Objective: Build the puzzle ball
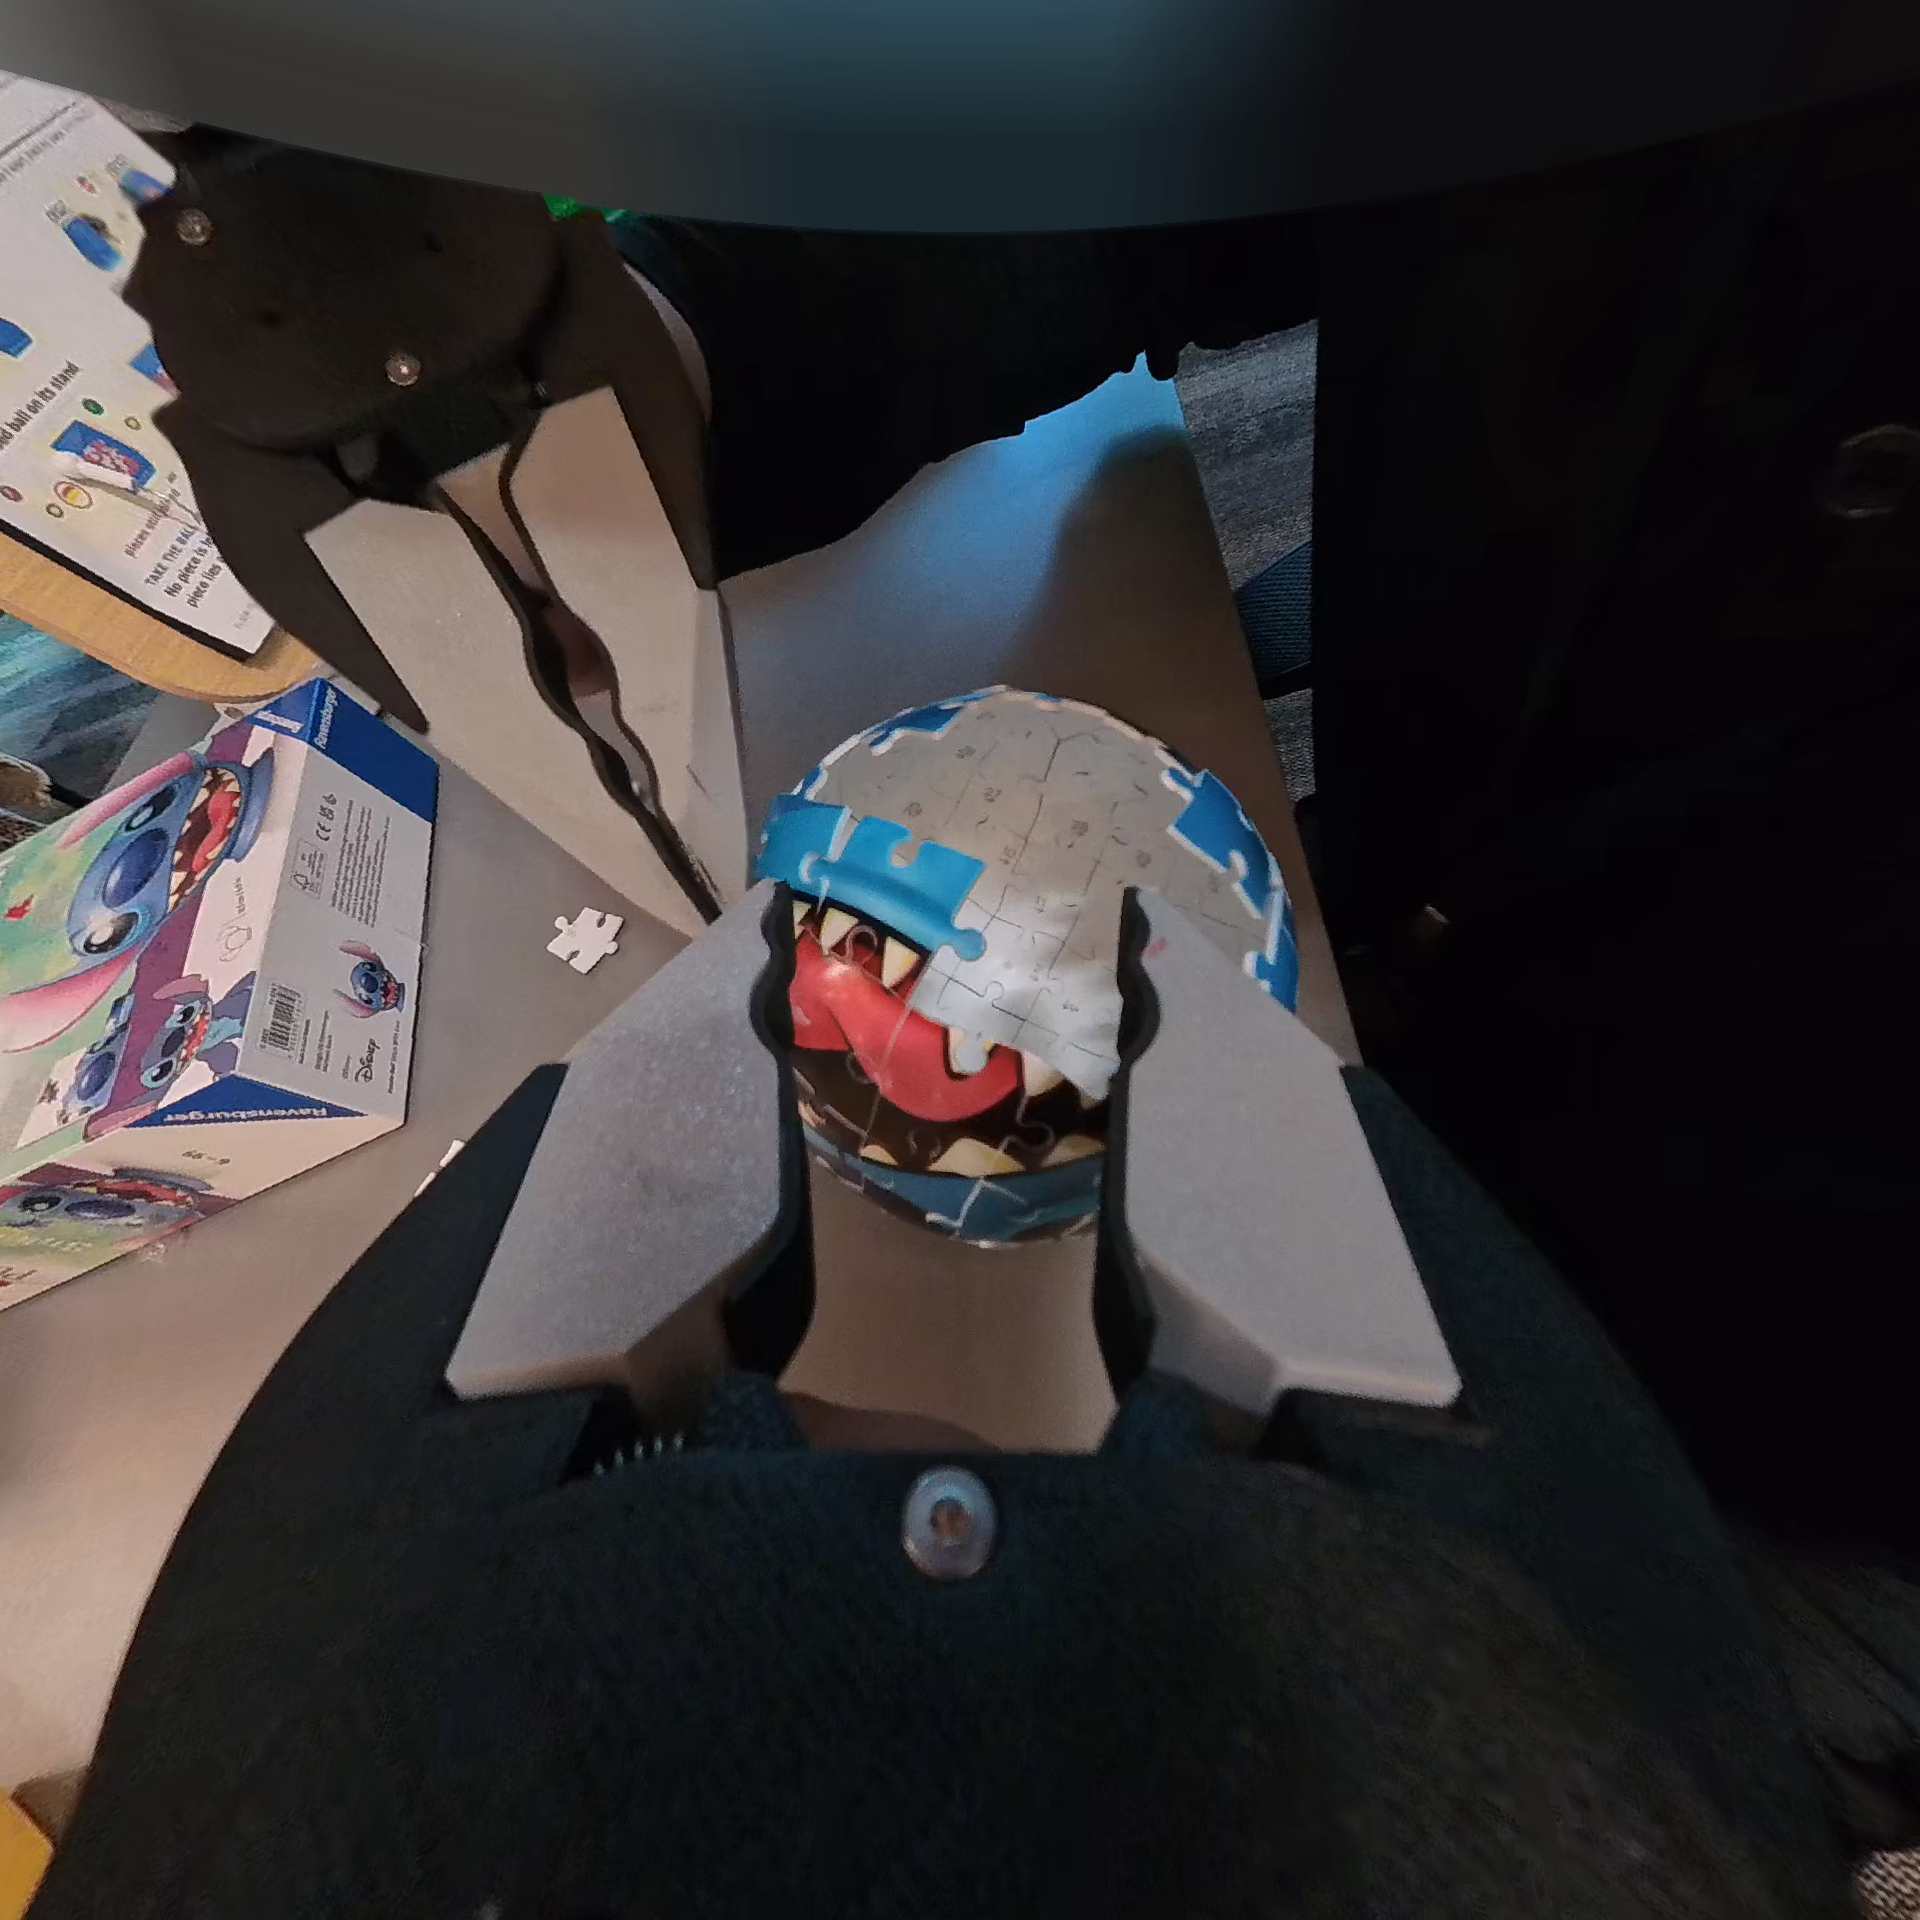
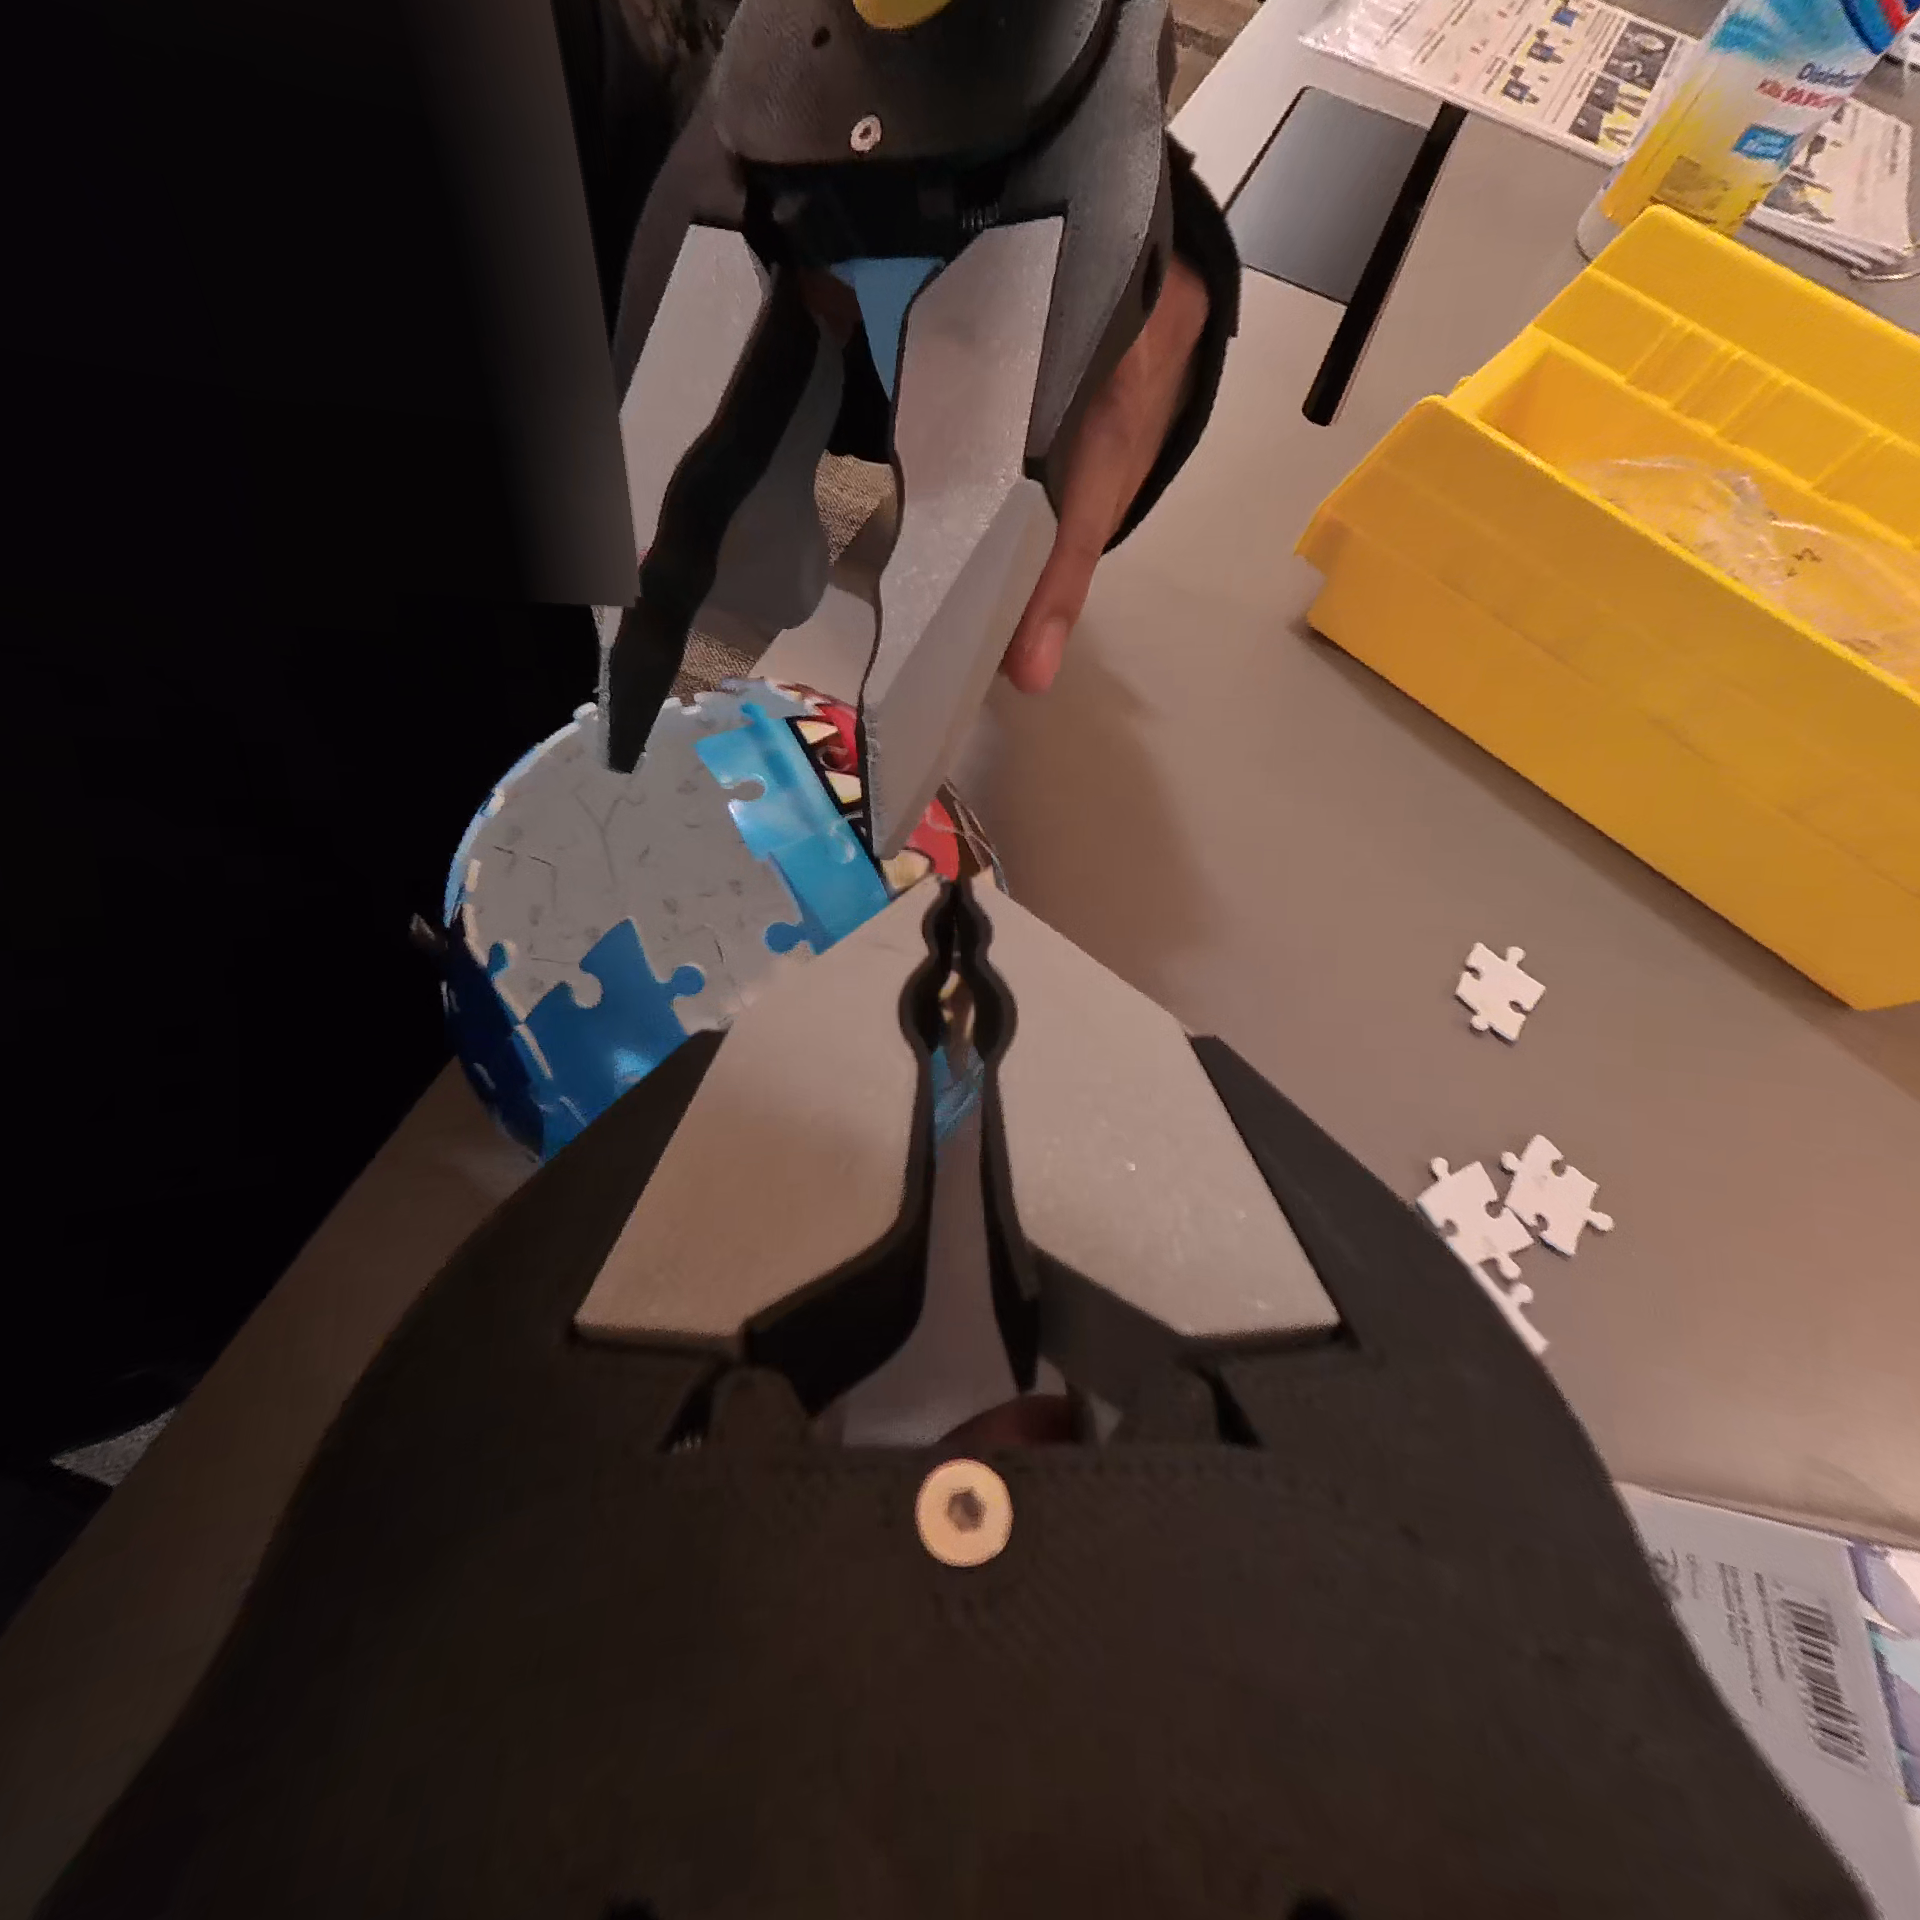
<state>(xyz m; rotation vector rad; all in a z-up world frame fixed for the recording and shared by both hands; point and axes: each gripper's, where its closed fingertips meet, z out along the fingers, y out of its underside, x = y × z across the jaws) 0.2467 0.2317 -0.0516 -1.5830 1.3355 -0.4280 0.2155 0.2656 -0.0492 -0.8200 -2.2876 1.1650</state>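
Note:
The partly built puzzle ball (image 1: 1049,831) is blue with a red mouth and white teeth, and its grey inner side shows through an open gap. My left gripper (image 1: 951,914) is shut on it, one finger on each side, and holds it over the table's near edge. In the right wrist view the ball (image 2: 582,862) sits under the left gripper (image 2: 758,795). My right gripper (image 2: 951,899) is shut, its tips touching the ball's mouth side. It also shows in the left wrist view (image 1: 712,914). I see no piece between its pads.
Loose white-backed pieces lie on the grey table (image 1: 587,938), (image 2: 1499,989), (image 2: 1558,1195). The puzzle box (image 1: 260,935) and an instruction sheet (image 1: 62,343) are at left. A yellow bin (image 2: 1558,582) stands at right, with a blue-white container (image 2: 1756,104) behind it.

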